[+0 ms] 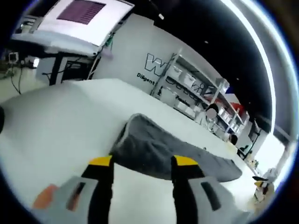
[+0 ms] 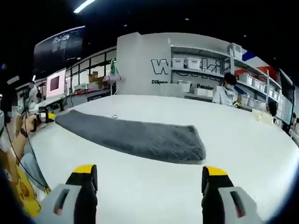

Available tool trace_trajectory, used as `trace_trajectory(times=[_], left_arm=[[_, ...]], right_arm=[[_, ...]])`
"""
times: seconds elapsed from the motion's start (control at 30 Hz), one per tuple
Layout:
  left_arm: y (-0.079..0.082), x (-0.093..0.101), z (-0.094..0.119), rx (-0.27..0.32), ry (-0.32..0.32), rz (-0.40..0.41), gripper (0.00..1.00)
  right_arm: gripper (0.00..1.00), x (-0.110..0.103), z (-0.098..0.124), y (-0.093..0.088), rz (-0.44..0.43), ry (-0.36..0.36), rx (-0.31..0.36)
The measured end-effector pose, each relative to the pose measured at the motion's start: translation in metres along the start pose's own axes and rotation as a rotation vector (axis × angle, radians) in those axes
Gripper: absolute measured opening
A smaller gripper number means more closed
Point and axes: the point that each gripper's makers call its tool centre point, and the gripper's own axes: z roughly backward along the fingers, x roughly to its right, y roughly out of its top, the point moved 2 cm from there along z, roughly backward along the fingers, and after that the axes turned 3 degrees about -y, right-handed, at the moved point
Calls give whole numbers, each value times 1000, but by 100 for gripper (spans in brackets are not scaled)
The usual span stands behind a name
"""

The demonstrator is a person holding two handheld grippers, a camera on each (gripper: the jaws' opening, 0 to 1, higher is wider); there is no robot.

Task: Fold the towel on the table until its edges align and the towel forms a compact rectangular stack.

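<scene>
Left claw [image 1: 142, 163] spread, empty, tips just short of grey towel [image 1: 173, 151], right claw [image 2: 148, 175] spread wide, empty, towel folded long on white table [image 2: 154, 191].

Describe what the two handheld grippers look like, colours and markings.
The left gripper has two black jaws capped with yellow tips, rising from light grey housings; the housing on one side carries an orange patch, and both have dark slots. The right gripper matches: black jaws, yellow tips, grey housings with small dark slots. No cables or sleeves are visible on either.
</scene>
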Motion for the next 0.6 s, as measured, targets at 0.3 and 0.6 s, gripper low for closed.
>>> trace_trajectory(times=[0.3, 0.6], left_arm=[[8, -14, -23, -6, 49, 85, 24], [18, -5, -22, -53, 96, -20, 7]], right_arm=[[99, -9, 7, -8, 60, 47, -5], [99, -14, 13, -7, 35, 150, 32]])
